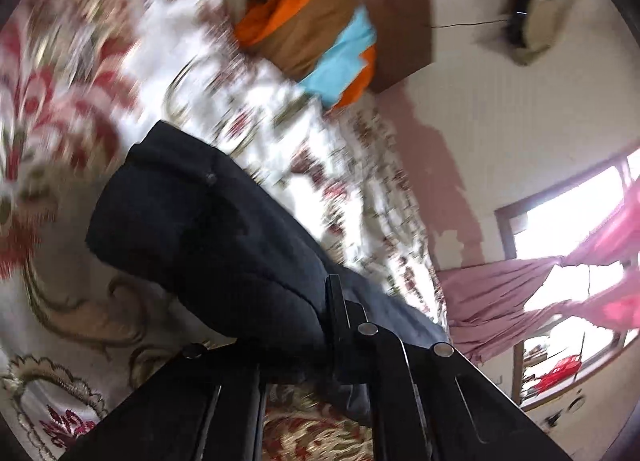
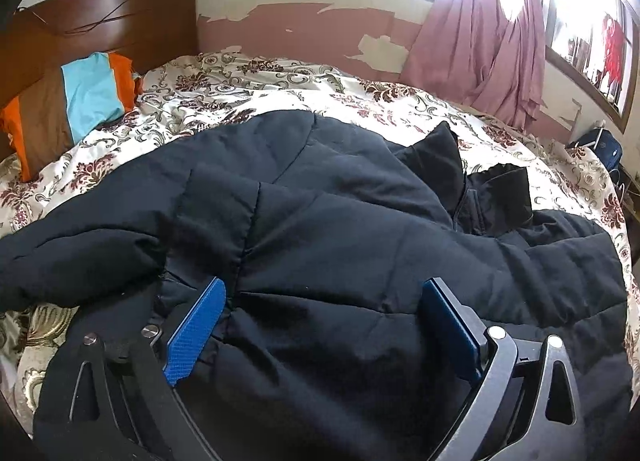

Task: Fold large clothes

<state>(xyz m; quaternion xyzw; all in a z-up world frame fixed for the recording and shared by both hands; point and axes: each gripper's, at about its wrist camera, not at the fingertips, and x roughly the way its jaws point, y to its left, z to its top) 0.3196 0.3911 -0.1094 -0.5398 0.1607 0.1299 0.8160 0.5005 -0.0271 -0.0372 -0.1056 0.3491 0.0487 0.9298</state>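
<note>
Black padded jacket [image 2: 340,229] fills the right wrist view, spread across the floral bedspread [image 2: 280,81], collar flaps sticking up toward the far side. My right gripper [image 2: 324,325] sits over the quilted body with its blue pads [image 2: 196,333] set wide apart; fabric lies between them but nothing is pinched. Left gripper [image 1: 340,321] has its jaws clamped together on a bunched part of that jacket, probably a sleeve or hem corner; the left wrist view is motion-blurred, so I can't say which.

Step in hand, as I judge it: left has its corner, right needs a matching one before any fold. I'd shift the right off the mid-panel to an edge or seam, take a thin bite of one layer, not the whole puffy stack, then carry both corners over together so the fold line stays straight. Thick fill will spring back, so press it flat after laying it down.

Room: bedspread shows bare beyond the jacket toward the peeling pink wall [image 2: 300,21]. Striped orange, brown and blue pillow [image 2: 80,101] against the wooden headboard [image 2: 112,17] sits well apart. Pink curtain [image 2: 488,45] hangs at the window past the far corner. Near edge of the bed is hidden under the gripper frames, so I can't tell the overhang there.
</note>
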